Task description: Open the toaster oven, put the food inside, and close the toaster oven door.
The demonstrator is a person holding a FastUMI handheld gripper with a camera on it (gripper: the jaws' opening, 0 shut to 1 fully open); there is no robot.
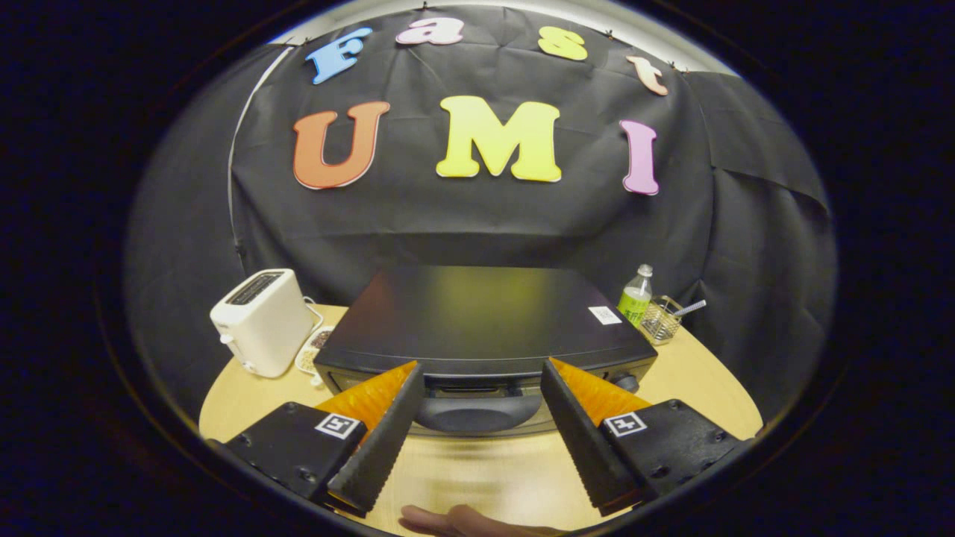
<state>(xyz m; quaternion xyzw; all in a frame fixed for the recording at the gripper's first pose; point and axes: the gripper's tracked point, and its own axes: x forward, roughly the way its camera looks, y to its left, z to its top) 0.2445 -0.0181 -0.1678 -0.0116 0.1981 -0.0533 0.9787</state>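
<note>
A black toaster oven (pixel 477 317) sits on the light wooden table (pixel 462 470), seen from above and in front. Its door is closed, and the dark curved door handle (pixel 477 414) lies just ahead of my fingers, level with their tips. My gripper (pixel 481 373) is open, the two fingers spread wide to either side of the handle, holding nothing. A plate with food (pixel 313 349) peeks out between the white toaster and the oven's left side, mostly hidden.
A white pop-up toaster (pixel 261 321) stands left of the oven. At the oven's right rear are a green-labelled bottle (pixel 636 298) and a small wire basket (pixel 662 321) with a utensil. A person's hand (pixel 466 522) shows below the fingers.
</note>
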